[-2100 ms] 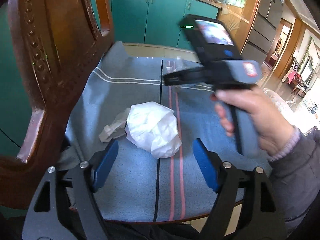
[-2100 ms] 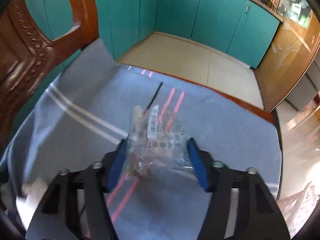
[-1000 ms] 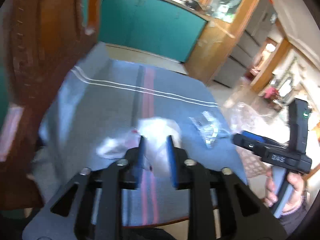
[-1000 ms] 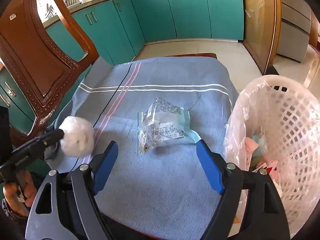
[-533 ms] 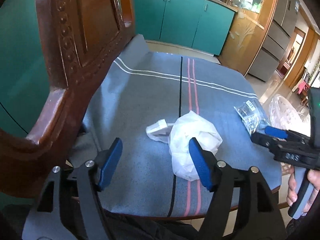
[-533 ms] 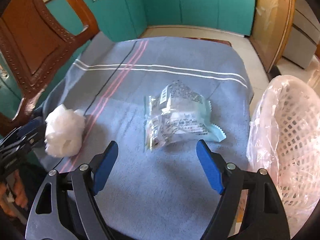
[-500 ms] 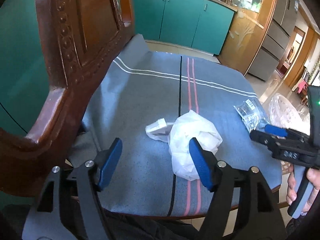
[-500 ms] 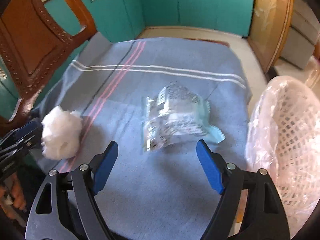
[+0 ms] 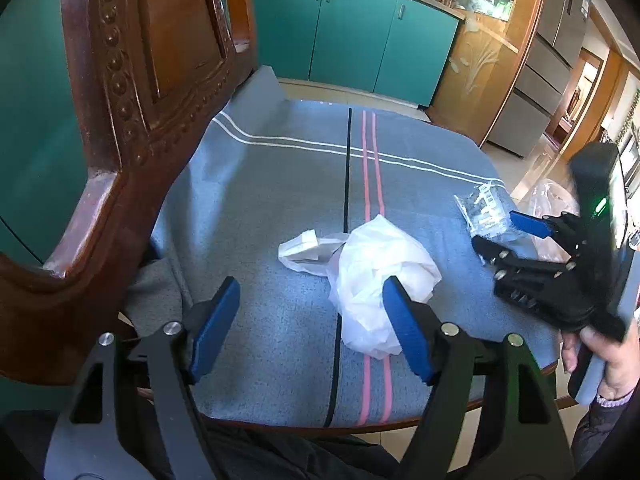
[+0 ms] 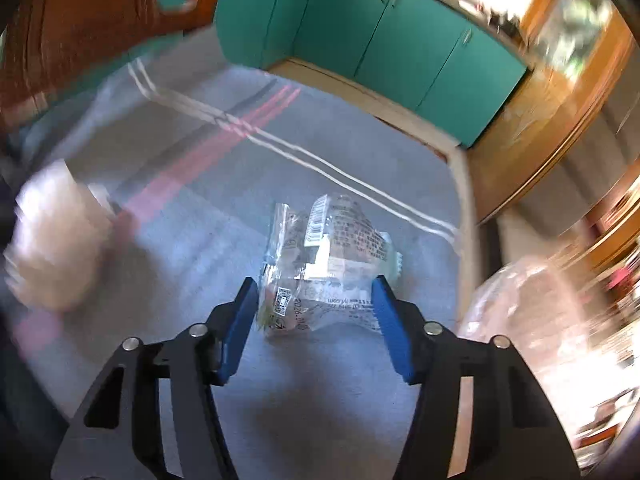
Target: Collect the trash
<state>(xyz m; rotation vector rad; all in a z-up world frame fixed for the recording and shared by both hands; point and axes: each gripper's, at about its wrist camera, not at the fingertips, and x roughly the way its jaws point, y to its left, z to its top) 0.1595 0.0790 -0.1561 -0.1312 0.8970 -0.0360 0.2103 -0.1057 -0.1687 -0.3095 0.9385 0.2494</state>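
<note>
Right gripper (image 10: 314,318): jaws just closing, straddling the clear wrapper (image 10: 328,264), not yet clamped, likely for binning. Left gripper (image 9: 310,326): jaws just opened, apart beside the white tissue (image 9: 380,268).

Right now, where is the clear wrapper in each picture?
Left wrist view: the wrapper lies far right on the cloth, at the right gripper tips.
Right wrist view: the wrapper is in the middle, between the right gripper fingers, whose jaws have just been closing; I cannot tell if the pads touch it.
Shared landmark: the pink stripes on the cloth.
</note>
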